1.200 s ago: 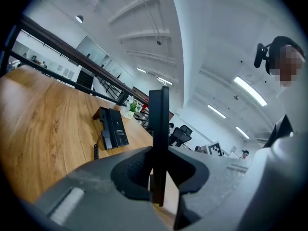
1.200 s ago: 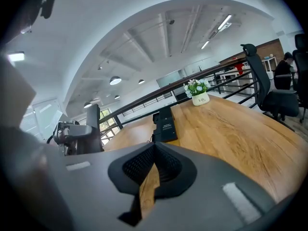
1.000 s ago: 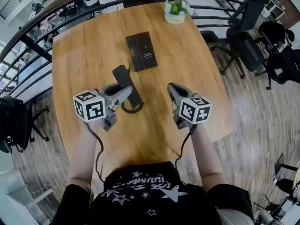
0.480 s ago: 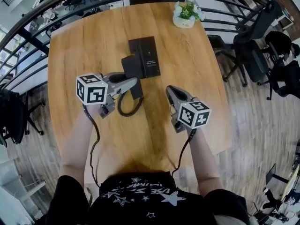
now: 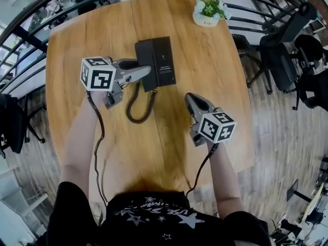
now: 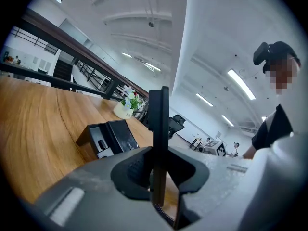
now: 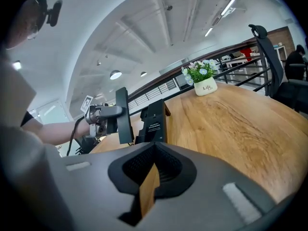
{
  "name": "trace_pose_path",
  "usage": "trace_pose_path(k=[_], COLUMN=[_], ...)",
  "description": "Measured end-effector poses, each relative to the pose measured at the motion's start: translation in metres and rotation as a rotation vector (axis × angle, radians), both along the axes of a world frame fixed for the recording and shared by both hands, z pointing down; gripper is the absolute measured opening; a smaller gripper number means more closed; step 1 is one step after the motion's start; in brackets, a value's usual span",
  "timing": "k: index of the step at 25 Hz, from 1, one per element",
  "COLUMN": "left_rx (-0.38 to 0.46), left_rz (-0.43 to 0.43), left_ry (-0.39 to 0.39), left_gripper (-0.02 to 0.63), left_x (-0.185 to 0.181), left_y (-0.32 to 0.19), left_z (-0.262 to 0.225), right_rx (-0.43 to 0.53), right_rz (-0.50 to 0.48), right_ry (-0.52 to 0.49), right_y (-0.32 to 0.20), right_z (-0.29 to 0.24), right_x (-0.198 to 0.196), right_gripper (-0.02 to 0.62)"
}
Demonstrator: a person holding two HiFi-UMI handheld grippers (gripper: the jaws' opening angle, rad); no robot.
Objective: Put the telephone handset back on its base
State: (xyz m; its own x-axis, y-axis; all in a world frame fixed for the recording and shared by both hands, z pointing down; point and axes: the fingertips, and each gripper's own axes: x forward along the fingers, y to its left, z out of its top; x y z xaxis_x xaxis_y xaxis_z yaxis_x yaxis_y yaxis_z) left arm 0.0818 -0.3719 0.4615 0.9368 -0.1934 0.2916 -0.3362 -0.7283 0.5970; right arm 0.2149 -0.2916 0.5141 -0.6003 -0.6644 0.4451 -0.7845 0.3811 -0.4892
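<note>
The black handset (image 5: pixel 143 55) is clamped in my left gripper (image 5: pixel 145 72), which is shut on it. It hangs over the left side of the black telephone base (image 5: pixel 164 60); I cannot tell if it touches. In the left gripper view the handset (image 6: pixel 159 124) stands edge-on between the jaws, with the base (image 6: pixel 113 136) beyond it on the table. The coiled cord (image 5: pixel 138 106) loops down from the handset onto the wood. My right gripper (image 5: pixel 190 97) hovers to the right of the cord, shut and empty. Its view shows the handset (image 7: pixel 122 114) beside the base (image 7: pixel 153 119).
A small potted plant (image 5: pixel 209 9) stands at the far right of the wooden table (image 5: pixel 92 40). A dark railing (image 5: pixel 31 19) curves behind the table. Office chairs (image 5: pixel 282 50) stand on the floor to the right.
My left gripper has carried the handset away from me, from beside the cord to over the base's left side. The cord has stretched out. The right gripper has barely moved.
</note>
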Motion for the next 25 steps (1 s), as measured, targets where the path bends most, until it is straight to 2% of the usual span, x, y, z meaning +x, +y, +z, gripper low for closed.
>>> trace_pose_path(k=[7,19,25], left_rx=[-0.04,-0.095,-0.088], left_rz=[0.028,0.025,0.06], left_ry=[0.01,0.068,0.017], left_gripper=[0.084,0.084,0.089], left_x=[0.005,0.006,0.01], left_y=[-0.015,-0.029,-0.024], left_z=[0.02,0.037,0.05], right_rx=[-0.031,-0.057,-0.066], right_rz=[0.036,0.046,0.053], right_ry=[-0.031,-0.039,-0.065], right_y=[-0.008,-0.014,-0.015], right_z=[0.013,0.026,0.027], right_x=[0.004,0.003,0.002], right_gripper=[0.0,-0.001,0.0])
